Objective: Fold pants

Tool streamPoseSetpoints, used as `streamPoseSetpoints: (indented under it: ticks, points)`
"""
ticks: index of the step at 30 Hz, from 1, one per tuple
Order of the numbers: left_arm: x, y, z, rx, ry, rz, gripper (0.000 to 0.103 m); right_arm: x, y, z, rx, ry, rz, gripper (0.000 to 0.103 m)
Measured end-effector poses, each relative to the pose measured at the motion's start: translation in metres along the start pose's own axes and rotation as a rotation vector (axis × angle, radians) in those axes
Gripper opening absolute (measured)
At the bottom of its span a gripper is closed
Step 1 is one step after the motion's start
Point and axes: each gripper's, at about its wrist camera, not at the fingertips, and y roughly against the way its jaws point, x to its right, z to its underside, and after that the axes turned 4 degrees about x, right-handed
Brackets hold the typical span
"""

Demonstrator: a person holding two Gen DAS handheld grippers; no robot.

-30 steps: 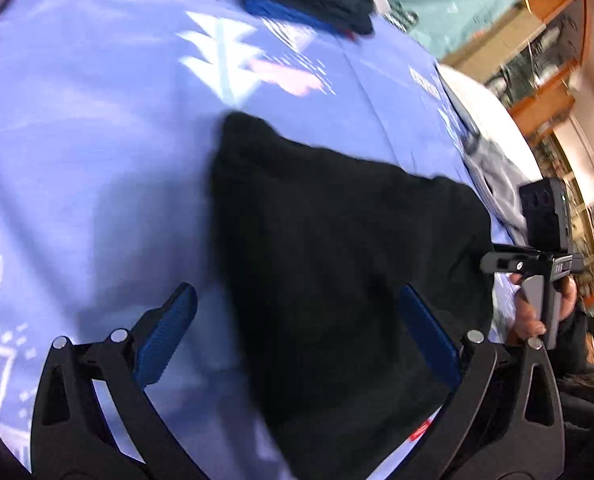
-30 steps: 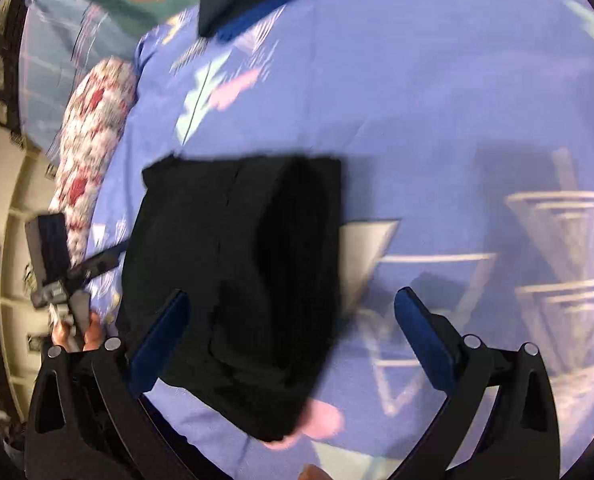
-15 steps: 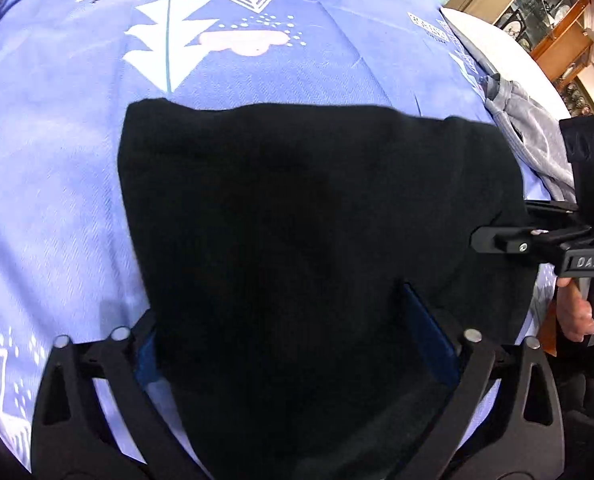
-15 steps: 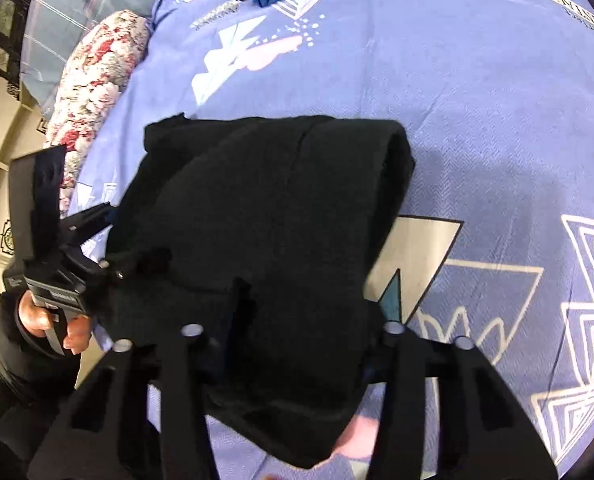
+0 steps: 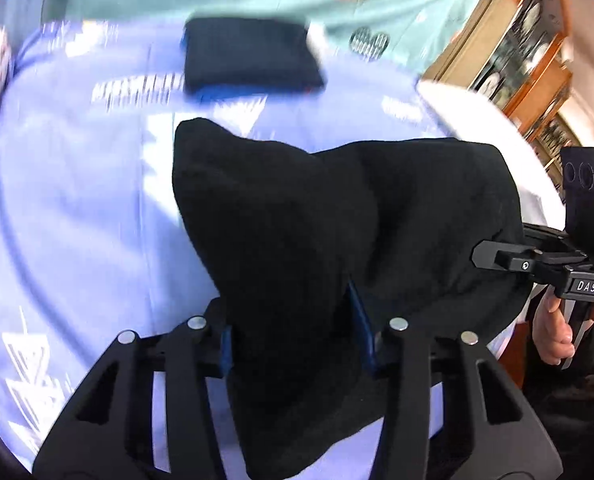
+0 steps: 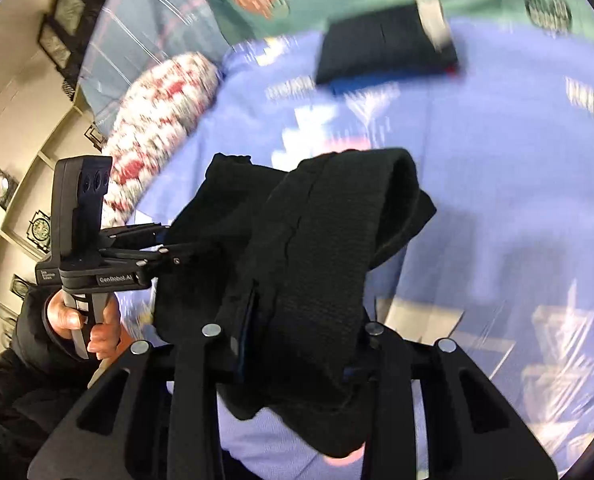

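Right wrist alone shows floral pillow [image 6: 165,116] beside pants [image 6: 317,264].

I cannot see the left gripper [image 5: 293,336] fingertips: the black pants [image 5: 337,240] drape over them, leaving only slivers of blue pad. The same holds on the right gripper [image 6: 297,340], its fingers buried in the cloth. The pants' lower end runs behind the gripper frame in both views. The bedspread [image 5: 77,200] print is smeared by motion blur; I cannot read it. The dark folded stack [image 5: 253,56] near the far edge is blurred.
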Motion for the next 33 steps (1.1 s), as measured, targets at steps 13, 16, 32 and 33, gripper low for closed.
streamPoseSetpoints:
  ticks: [13, 16, 32, 33]
  points:
    - [-0.036, -0.05, -0.259, 0.298, -0.006, -0.089, 0.055, 0.029, -0.01, -0.238, 0.299, 0.09, 0.121, 0.033]
    - [-0.069, -0.127, -0.294, 0.261, 0.004, -0.181, 0.085, 0.068, -0.056, -0.289, 0.336, 0.085, 0.217, 0.042]
    - [-0.013, -0.025, -0.11, 0.391, -0.044, -0.307, 0.101, 0.081, -0.012, -0.149, 0.486, 0.119, 0.47, 0.092]
    - [-0.003, -0.021, -0.085, 0.39, -0.048, -0.306, 0.101, 0.07, -0.007, -0.118, 0.479, 0.156, 0.513, 0.092]
